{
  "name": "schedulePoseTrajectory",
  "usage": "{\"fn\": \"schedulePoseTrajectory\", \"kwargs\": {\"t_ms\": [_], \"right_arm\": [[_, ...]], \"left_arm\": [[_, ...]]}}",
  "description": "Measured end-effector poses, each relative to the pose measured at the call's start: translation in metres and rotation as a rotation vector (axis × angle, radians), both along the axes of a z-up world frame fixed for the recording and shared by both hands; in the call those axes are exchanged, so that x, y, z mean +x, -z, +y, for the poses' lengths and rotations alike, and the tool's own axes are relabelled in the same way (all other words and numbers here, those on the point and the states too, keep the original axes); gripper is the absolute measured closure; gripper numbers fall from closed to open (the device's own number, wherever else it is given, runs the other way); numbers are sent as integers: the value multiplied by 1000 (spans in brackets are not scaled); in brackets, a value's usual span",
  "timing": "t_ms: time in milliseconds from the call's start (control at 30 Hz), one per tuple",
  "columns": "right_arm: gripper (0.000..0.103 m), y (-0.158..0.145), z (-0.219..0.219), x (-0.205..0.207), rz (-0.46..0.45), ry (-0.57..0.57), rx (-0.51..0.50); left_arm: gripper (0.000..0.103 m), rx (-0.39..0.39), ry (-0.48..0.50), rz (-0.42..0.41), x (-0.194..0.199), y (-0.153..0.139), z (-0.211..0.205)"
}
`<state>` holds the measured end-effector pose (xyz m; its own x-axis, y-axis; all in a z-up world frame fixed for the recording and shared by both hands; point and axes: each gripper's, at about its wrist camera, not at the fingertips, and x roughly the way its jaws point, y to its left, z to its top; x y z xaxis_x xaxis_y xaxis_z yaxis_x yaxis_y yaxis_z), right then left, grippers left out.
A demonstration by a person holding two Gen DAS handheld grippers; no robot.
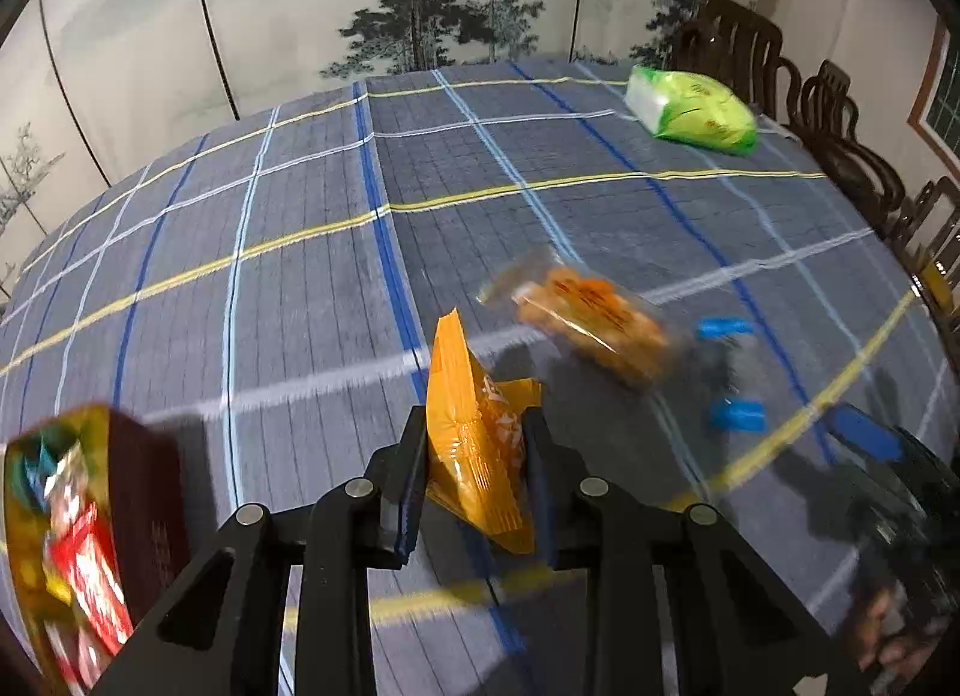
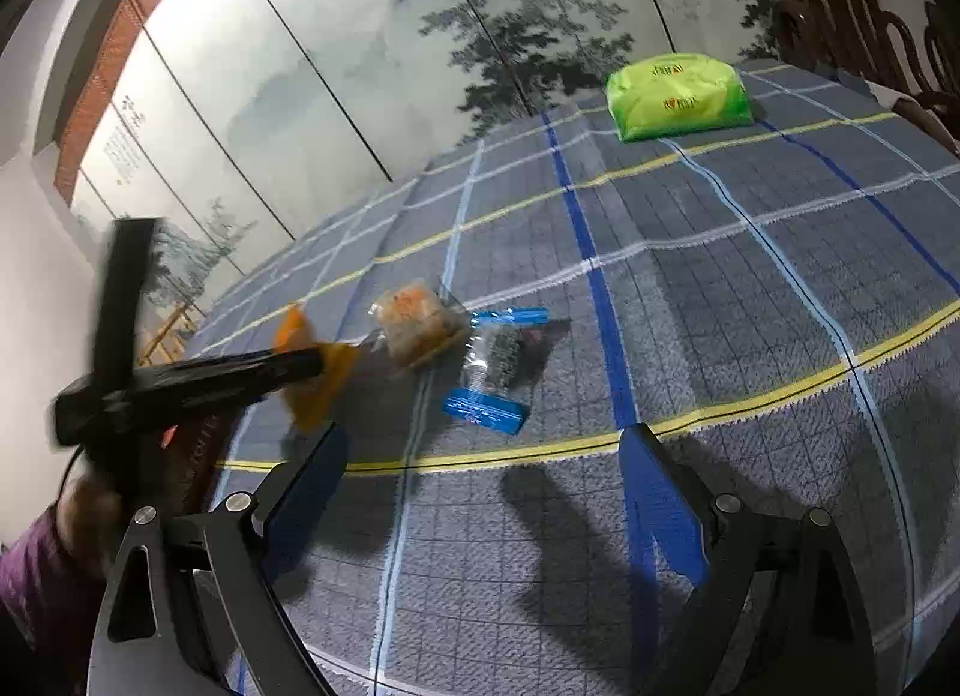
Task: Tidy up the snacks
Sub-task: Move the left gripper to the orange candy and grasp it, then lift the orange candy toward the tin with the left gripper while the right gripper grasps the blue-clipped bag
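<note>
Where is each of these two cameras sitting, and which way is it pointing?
Left wrist: rides the left gripper, looking down over the plaid table; its jaws pinch an orange packet.
Right wrist: rides the right gripper, facing across the table; its jaws stand open and empty, and a purple sleeve shows at lower left.
Both see the orange packet, the clear snack pack, the blue-ended packet and the green bag.
</note>
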<state>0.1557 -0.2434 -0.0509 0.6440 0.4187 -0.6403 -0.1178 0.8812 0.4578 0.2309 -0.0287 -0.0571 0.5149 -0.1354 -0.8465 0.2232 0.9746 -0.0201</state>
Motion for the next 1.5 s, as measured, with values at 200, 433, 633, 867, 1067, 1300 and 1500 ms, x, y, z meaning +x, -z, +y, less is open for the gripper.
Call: {"fn": "schedulePoseTrajectory", "kwargs": {"t_ms": [200, 433, 633, 867, 1067, 1300, 1500], "right_arm": [[11, -3, 15, 10, 8, -14, -104], [15, 0, 27, 29, 51, -27, -158], [33, 2, 35, 51, 71, -27, -215], [71, 6, 46, 58, 73, -41, -286], [78, 0, 53, 24, 30, -66, -264], [78, 2, 62, 7, 32, -84, -274], [78, 5, 64, 9, 36, -89, -280]], "left_arm": [[77, -63, 1, 21, -38, -12, 3], [76, -68, 6, 20, -59, -16, 4], [76, -76, 0, 26, -65, -18, 6], [76, -66, 1, 7, -75, -22, 10], [76, -71, -7, -3, -87, -27, 16], [76, -71, -23, -28, -106, -35, 24], [76, -64, -34, -53, -121, -42, 34]]}}
